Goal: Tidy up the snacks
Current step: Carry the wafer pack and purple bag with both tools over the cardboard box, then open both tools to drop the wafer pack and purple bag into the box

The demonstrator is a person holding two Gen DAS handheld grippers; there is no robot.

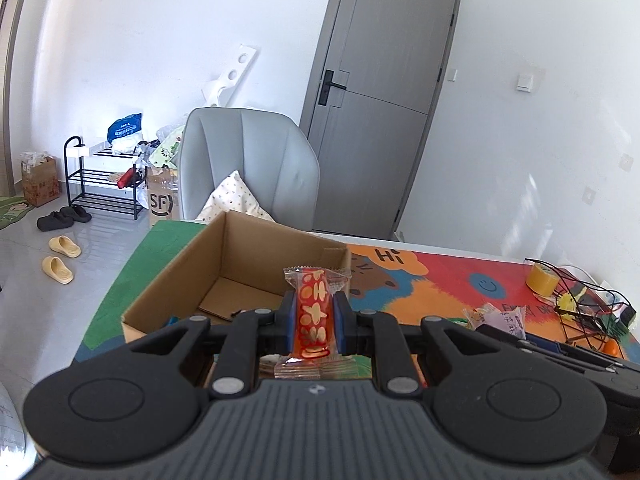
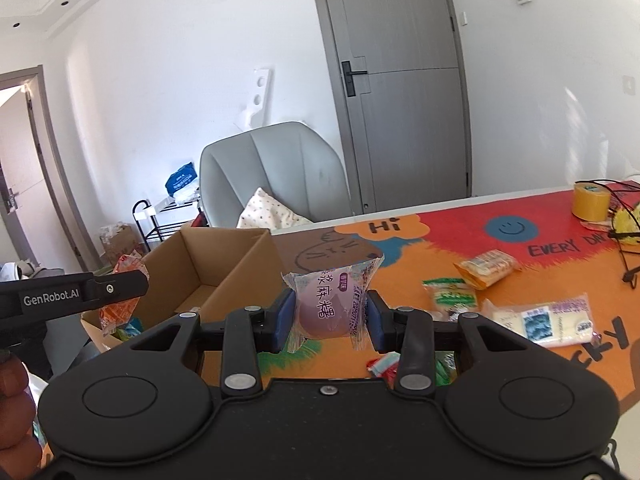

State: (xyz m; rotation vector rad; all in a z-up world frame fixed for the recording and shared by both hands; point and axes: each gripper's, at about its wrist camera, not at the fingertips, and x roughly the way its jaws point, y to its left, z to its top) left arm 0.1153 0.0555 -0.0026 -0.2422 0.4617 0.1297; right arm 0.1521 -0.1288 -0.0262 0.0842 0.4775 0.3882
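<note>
Progress looks like roughly midway, I'd guess. Left wrist view: the left gripper point(image 1: 314, 316) is clamped on a red snack point(image 1: 313, 314), a long crinkly pack with orange shapes and clear sealed ends, held up just in front of the box point(image 1: 176, 276) on the counter point(image 1: 440, 280). Box floor looks mostly bare, though something sits at its near edge.

Right wrist view: the right gripper point(image 2: 327, 314) squeezes a purple mochi pack point(image 2: 328, 304), soft and round, above the counter beside the box. Cracker pack point(image 2: 486, 268), green pack point(image 2: 452, 298) and white bar point(image 2: 540, 320) are yet to be boxed.
</note>
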